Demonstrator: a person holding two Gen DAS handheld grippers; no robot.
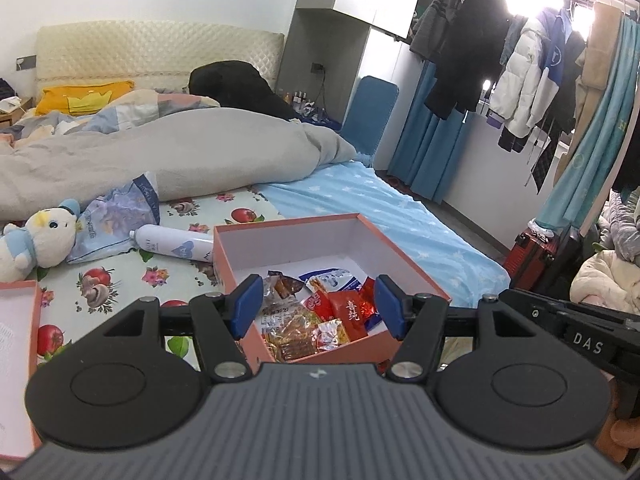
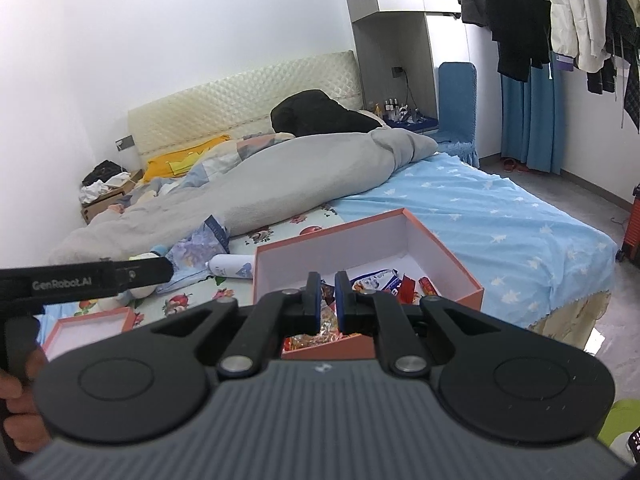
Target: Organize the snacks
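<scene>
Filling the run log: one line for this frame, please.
left claw: open, empty | right claw: shut, empty | snacks: in orange box | lid: off

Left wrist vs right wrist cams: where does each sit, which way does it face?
Left wrist: on the left hand-held gripper, facing across the bed into the orange box of snacks; jaws open; other gripper's body at right.
Right wrist: on the right hand-held gripper, same heading, jaws shut; a hand at left.
Shared: box, white bottle, grey duvet.

The box [image 1: 280, 240] is orange outside and white inside, the snack packets [image 1: 344, 312] are red and gold, and the sheet [image 1: 120, 280] has apples and flowers
</scene>
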